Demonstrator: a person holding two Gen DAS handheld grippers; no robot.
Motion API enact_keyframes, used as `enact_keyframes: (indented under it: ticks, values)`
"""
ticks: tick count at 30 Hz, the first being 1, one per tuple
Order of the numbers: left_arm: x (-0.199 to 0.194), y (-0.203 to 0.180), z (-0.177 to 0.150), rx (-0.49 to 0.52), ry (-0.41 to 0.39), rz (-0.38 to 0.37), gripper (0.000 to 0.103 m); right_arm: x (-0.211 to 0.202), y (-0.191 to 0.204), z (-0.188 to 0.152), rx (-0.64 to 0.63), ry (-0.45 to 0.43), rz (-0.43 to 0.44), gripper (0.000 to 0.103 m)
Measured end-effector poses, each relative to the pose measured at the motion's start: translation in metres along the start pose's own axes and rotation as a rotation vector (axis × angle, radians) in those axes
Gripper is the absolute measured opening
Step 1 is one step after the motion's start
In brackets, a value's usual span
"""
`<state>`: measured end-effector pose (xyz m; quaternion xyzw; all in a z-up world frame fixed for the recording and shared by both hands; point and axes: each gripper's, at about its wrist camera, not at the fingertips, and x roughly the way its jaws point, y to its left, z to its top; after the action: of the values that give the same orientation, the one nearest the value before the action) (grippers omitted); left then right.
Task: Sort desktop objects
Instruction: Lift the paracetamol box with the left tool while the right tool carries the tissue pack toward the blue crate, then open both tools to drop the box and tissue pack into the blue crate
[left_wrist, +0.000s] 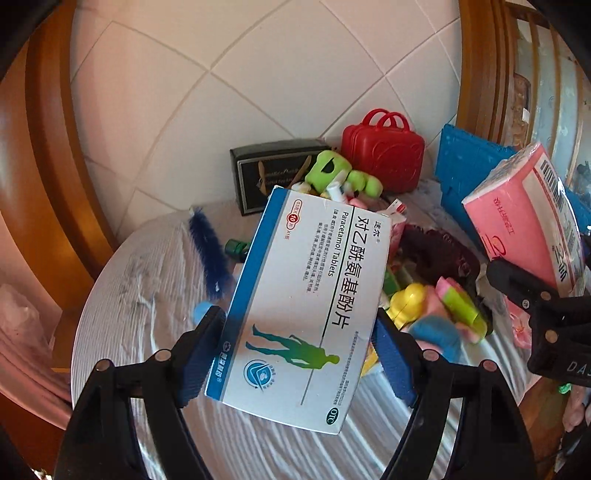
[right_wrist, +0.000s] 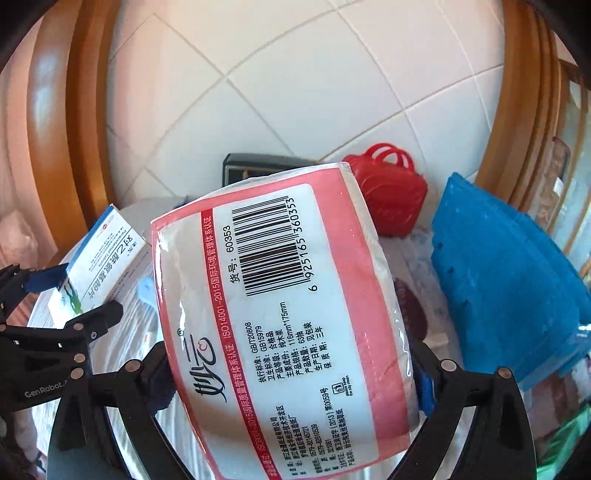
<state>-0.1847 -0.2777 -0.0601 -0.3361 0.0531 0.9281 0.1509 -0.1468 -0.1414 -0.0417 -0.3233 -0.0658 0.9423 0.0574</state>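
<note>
My left gripper (left_wrist: 299, 350) is shut on a white and blue paracetamol tablet box (left_wrist: 306, 302) and holds it above the round table (left_wrist: 147, 295). My right gripper (right_wrist: 291, 369) is shut on a pink and white tissue pack (right_wrist: 280, 317), lifted above the table. In the left wrist view the tissue pack (left_wrist: 528, 218) and the right gripper (left_wrist: 546, 317) show at the right. In the right wrist view the tablet box (right_wrist: 103, 251) and the left gripper (right_wrist: 55, 295) show at the left.
A pile of small toys lies on the table: a green plush (left_wrist: 340, 173), a yellow figure (left_wrist: 406, 302), a blue fuzzy stick (left_wrist: 210, 251). A red toy suitcase (left_wrist: 384, 147), a black box (left_wrist: 273, 170) and a blue crate (right_wrist: 509, 277) stand at the back by the tiled wall.
</note>
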Motion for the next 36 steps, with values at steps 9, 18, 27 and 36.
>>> enact_keyframes:
  ticks: [9,18,27,36]
  values:
    - [0.016,-0.198,0.091,-0.013,-0.109,-0.017,0.079,-0.019,-0.201,0.031,0.001,-0.163,-0.018,0.098]
    - [0.038,-0.377,0.177,0.081,-0.134,-0.106,0.079,-0.02,-0.399,0.046,0.069,-0.164,-0.142,0.098]
    - [0.074,-0.502,0.208,0.198,-0.046,-0.215,0.079,-0.004,-0.531,0.018,0.191,-0.073,-0.269,0.098]
    - [0.091,-0.538,0.21,0.238,-0.015,-0.239,0.079,0.013,-0.584,-0.001,0.271,-0.029,-0.292,0.098]
